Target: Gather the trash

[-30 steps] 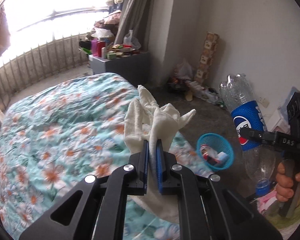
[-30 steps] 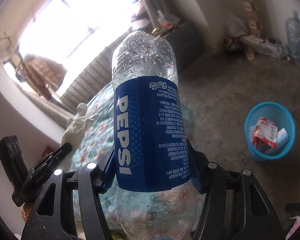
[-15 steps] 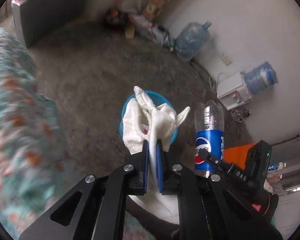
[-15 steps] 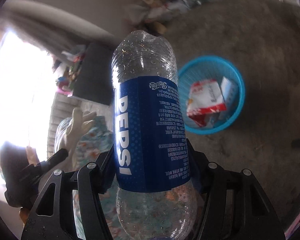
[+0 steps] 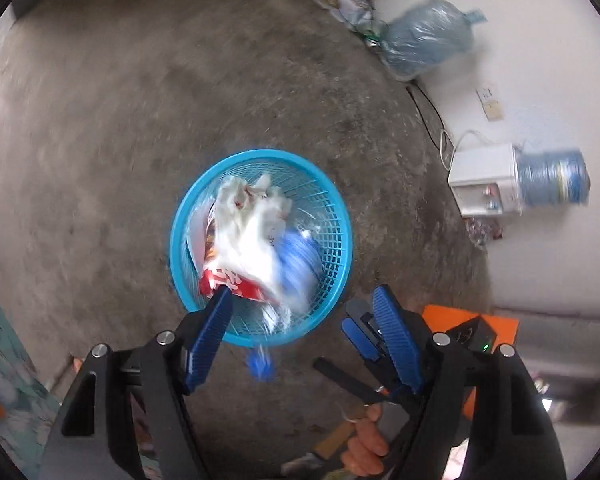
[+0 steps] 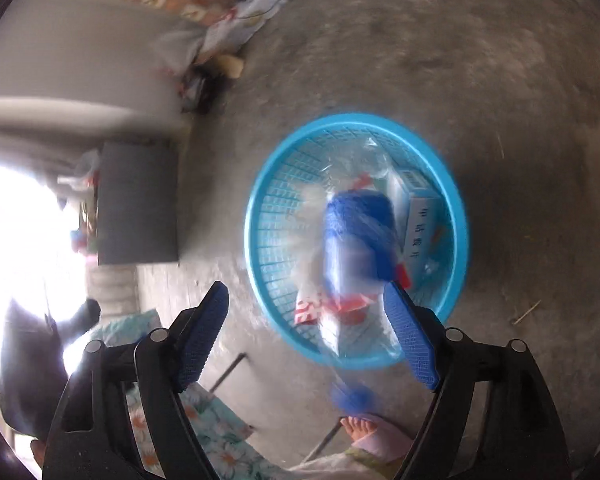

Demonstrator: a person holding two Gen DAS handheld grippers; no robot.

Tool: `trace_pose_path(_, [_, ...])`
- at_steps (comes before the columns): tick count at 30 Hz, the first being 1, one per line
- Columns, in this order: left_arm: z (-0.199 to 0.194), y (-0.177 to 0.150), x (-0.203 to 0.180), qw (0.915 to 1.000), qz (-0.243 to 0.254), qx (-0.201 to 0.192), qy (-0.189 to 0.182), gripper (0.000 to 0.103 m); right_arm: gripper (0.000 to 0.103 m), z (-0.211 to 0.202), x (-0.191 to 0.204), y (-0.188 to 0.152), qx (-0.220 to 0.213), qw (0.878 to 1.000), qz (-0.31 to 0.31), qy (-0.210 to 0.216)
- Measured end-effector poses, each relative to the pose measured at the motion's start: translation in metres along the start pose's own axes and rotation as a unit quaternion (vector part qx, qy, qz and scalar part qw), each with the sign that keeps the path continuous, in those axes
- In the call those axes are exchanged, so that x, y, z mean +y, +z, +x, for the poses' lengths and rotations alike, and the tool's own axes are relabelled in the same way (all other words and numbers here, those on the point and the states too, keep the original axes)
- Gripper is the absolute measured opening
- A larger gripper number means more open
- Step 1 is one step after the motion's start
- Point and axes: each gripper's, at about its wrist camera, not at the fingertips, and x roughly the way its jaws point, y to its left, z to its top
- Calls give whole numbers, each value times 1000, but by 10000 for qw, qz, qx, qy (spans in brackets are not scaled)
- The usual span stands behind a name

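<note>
A round blue mesh basket (image 5: 336,216) stands on the concrete floor below both grippers; it also shows in the right wrist view (image 6: 456,208). A white cloth (image 5: 252,232), blurred, is in the air over the basket. A Pepsi bottle (image 6: 358,240) with a blue label, blurred, is in the air over the basket too and shows in the left wrist view (image 5: 296,268). My left gripper (image 5: 306,344) is open and empty above the basket's near rim. My right gripper (image 6: 306,340) is open and empty; it shows beside the left one (image 5: 364,336).
A red and white packet (image 5: 224,280) and a small box (image 6: 420,224) lie in the basket. Water jugs (image 5: 424,36) and a white dispenser (image 5: 484,180) stand by the wall. A floral bed cover (image 6: 204,432) is at the lower left. A bare foot (image 6: 360,426) is near the basket.
Both grippers have swung over the basket and opened. The white cloth and the Pepsi bottle have left the jaws and are dropping into the basket.
</note>
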Motion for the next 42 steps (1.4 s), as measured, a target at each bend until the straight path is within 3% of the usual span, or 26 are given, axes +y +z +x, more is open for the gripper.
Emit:
trace_pose_path(7, [-38,-14,-3,9982,517,-290,40,70,73,-19,-3,-20,-284,9992,-159,-244])
trace_pose_path(11, [-99,-42,-10,9924,1002,-718,49,70,73,-36,12,-31,-460,9980,-359,-247])
trace_pose_path(13, [-137,-63,-11,9852,1286,-1129,101,71,73,-52,35,-43,-611,9949,-765,-250])
trace_pose_path(15, [-187,-95,-8,9701,1522,-1856,346,71,73,-66,63,-57,-770,9884,-1302,-169])
trace_pose_path(16, [-215,-117,-5,9578,1631,-2306,538,75,73,-75,78,-67,-854,9833,-1608,-45])
trace_pose_path(19, [-278,-176,9,9286,1629,-3226,841,97,80,-112,134,-114,-1105,9562,-2691,323])
trace_pose_path(20, [-294,-192,15,9210,1577,-3444,910,98,82,-123,151,-130,-1230,9442,-3031,382])
trace_pose_path(22, [-327,-234,33,9044,1335,-3888,1142,98,94,-148,187,-172,-1523,9109,-3785,612])
trace_pose_path(23, [-338,-250,41,9001,1195,-4008,1221,98,96,-162,204,-197,-1695,8888,-4188,771])
trace_pose_path(26, [-366,-303,70,8852,570,-4368,1496,98,96,-186,232,-255,-2174,8395,-4895,921])
trace_pose_path(28, [-377,-337,89,8691,3,-4536,1972,98,95,-197,244,-297,-2420,8090,-5265,990])
trace_pose_path(30, [-379,-363,104,8519,-418,-4671,2333,98,96,-201,247,-325,-2491,7964,-5398,1111])
trace_pose_path(31, [-377,-378,112,8413,-619,-4714,2572,98,96,-200,247,-336,-2439,7948,-5434,1162])
trace_pose_path(33, [-369,-399,124,8297,-852,-4654,2962,98,96,-194,247,-358,-2204,7955,-5551,1021])
trace_pose_path(35, [-361,-418,138,8298,-1050,-4523,3096,98,96,-184,248,-372,-2061,7916,-5723,577])
trace_pose_path(36, [-359,-427,144,8283,-1121,-4481,3170,98,96,-176,245,-380,-1985,7839,-5879,206])
trace_pose_path(39, [-337,-441,156,8158,-1452,-4351,3522,98,95,-148,225,-395,-1366,7694,-6199,-710])
trace_pose_path(40, [-326,-444,157,8205,-1509,-4276,3480,98,95,-139,213,-395,-1139,7705,-6203,-927])
trace_pose_path(42, [-306,-448,162,8416,-1578,-3962,3314,98,95,-131,192,-398,-924,7706,-6181,-1249])
